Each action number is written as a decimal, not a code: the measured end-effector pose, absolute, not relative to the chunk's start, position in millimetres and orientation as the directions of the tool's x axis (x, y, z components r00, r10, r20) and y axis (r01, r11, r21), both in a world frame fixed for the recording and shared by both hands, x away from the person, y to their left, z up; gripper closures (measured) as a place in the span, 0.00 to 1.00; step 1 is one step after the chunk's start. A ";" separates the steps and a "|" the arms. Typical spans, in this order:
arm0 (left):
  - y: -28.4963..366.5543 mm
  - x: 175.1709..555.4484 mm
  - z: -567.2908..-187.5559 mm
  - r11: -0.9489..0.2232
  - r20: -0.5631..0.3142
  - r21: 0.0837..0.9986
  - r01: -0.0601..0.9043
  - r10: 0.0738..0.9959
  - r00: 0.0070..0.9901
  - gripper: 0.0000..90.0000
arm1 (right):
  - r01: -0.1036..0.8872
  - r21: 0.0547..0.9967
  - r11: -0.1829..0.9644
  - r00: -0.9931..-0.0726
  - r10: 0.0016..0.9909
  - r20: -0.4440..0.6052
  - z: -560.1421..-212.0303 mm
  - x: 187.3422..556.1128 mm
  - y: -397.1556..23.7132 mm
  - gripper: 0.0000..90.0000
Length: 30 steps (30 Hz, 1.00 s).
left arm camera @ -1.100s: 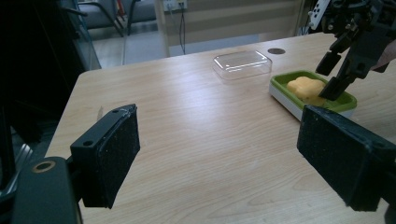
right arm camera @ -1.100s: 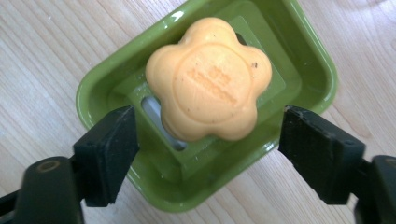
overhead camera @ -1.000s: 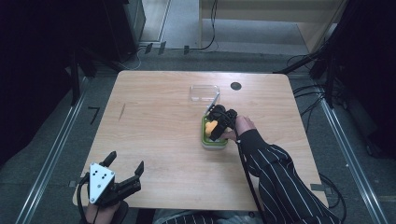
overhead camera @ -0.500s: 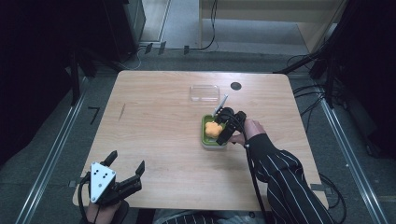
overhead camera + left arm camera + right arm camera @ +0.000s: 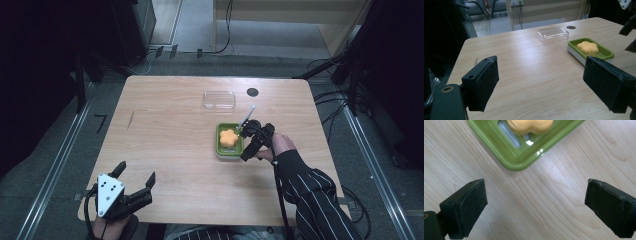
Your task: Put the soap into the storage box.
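An orange flower-shaped soap lies in a green dish on the right half of the wooden table. My right gripper hovers just beside the dish's right edge. Its jaws have just been opening and stand open with nothing between them. In the right gripper view the dish and soap sit above the open right gripper, over bare wood. My left gripper rests open and empty near the table's front left edge. It faces the dish and soap from far off.
A clear plastic lid lies behind the dish, toward the table's far edge; the left gripper view shows the lid too. A small black round spot marks the table near the lid. Dark equipment and cables surround the table.
The right gripper has drawn back to the right from over the dish and its jaws have opened. The soap, half covered before, now lies fully visible in the dish. The left gripper has not moved.
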<state>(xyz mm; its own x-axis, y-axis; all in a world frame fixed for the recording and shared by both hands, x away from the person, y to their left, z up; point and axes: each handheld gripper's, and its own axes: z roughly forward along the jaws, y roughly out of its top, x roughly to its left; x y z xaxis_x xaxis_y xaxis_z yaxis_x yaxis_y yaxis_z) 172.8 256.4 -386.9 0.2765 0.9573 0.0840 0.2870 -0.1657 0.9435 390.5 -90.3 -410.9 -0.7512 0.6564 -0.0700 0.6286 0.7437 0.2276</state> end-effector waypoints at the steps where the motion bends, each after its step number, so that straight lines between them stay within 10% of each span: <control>1: 256.5 172.8 -386.9 -0.166 0.084 0.944 0.287 0.957 0.277 0.15 | 0.636 0.221 0.739 -0.747 0.662 -0.065 -411.4 389.3 -91.9 0.05; 30: 256.6 173.0 -386.5 -0.166 0.083 0.943 0.288 0.957 0.279 0.15 | 0.710 0.157 0.687 -0.685 0.725 -0.075 -435.9 344.2 -152.9 0.05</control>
